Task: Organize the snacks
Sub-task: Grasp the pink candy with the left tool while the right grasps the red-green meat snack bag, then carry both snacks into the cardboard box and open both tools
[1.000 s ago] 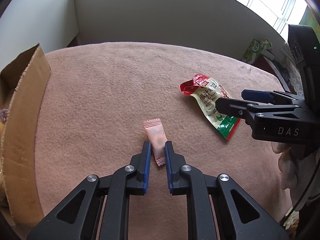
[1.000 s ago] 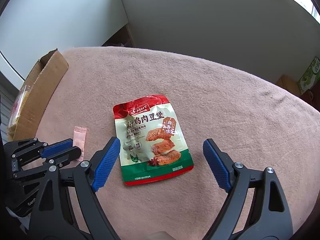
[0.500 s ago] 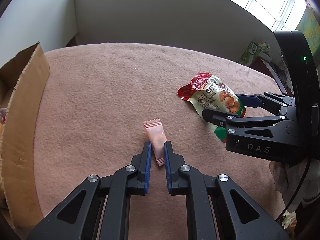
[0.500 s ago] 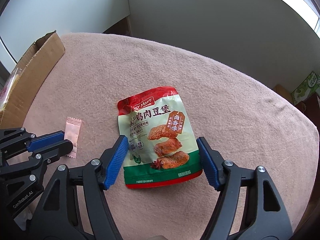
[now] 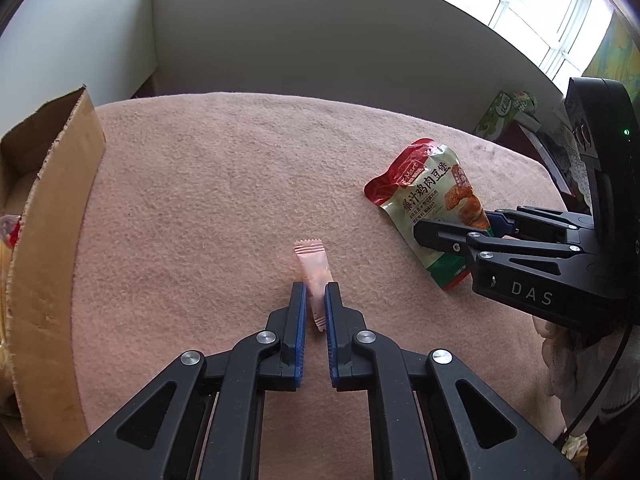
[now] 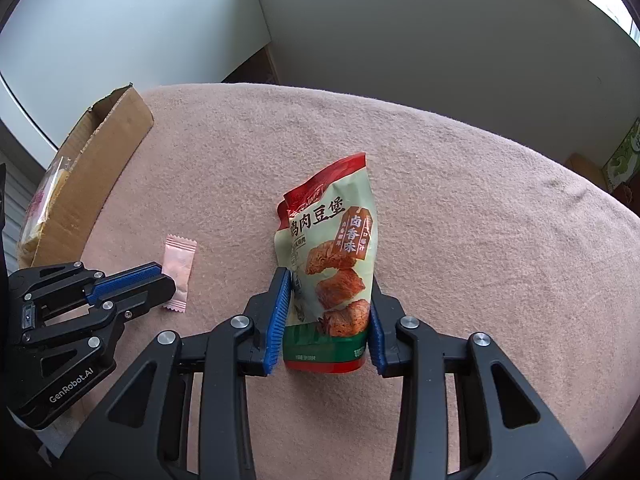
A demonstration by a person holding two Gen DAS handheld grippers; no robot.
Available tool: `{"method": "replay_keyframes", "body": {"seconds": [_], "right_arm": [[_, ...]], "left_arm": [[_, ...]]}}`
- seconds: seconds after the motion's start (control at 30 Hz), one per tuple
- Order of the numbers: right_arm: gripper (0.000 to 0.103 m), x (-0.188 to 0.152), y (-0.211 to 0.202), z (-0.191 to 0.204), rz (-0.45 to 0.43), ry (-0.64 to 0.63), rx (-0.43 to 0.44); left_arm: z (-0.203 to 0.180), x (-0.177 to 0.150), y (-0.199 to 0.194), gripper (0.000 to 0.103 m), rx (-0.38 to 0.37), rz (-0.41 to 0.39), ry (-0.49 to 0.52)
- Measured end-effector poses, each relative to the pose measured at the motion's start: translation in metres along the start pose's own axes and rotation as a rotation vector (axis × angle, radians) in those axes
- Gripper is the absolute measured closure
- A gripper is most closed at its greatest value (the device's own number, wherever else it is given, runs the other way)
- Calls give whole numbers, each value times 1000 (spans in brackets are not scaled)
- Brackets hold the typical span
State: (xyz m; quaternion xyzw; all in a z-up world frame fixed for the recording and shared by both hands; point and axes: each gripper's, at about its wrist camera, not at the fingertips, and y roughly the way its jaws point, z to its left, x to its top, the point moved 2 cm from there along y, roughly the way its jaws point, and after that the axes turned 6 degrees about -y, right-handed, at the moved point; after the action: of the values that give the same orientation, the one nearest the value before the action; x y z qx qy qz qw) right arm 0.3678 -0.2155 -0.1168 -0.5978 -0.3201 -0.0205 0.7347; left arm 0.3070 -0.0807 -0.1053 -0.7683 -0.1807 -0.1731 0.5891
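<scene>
A small pink candy wrapper (image 5: 313, 276) lies on the pink blanket (image 5: 208, 200). My left gripper (image 5: 316, 294) is shut on its near end. The candy also shows in the right wrist view (image 6: 179, 270), with the left gripper (image 6: 160, 276) on it. A red, green and cream snack pouch (image 6: 334, 264) with Chinese print stands between my right gripper's blue pads (image 6: 279, 312). My right gripper (image 6: 328, 284) is shut on the pouch, which bows inward at the sides. The pouch (image 5: 430, 200) and right gripper (image 5: 452, 232) also show in the left wrist view.
An open cardboard box (image 5: 48, 240) with packets inside stands at the blanket's left edge; it also shows in the right wrist view (image 6: 88, 172). A green carton (image 5: 504, 114) sits beyond the blanket at the far right. Walls and a window lie behind.
My right gripper has closed from wide open onto the snack pouch, squeezing its sides and lifting its top. My left gripper has stayed shut on the pink candy.
</scene>
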Motion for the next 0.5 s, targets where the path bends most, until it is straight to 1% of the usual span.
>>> {"method": "replay_keyframes", "body": {"seconds": [0.07, 0.17, 0.27, 0.37, 0.4, 0.47, 0.5], "right_arm": [[68, 0, 0, 1, 0, -7, -4], [68, 1, 0, 2, 2, -9, -4], [68, 1, 1, 1, 2, -1, 2], [68, 0, 1, 1, 1, -3, 0], [68, 0, 1, 1, 1, -3, 0], [68, 0, 0, 1, -1, 1, 1], [67, 0, -1, 1, -2, 4, 1]], "left_arm": [[-2, 0, 3, 95, 6, 8, 7], [-3, 2, 6, 92, 11, 13, -2], [-9, 4, 8, 75, 27, 13, 12], [-23, 1, 13, 76, 91, -13, 104], [-26, 0, 14, 78, 110, -24, 132], [-27, -1, 14, 85, 120, -35, 159], [-26, -1, 14, 85, 117, -34, 160]]}}
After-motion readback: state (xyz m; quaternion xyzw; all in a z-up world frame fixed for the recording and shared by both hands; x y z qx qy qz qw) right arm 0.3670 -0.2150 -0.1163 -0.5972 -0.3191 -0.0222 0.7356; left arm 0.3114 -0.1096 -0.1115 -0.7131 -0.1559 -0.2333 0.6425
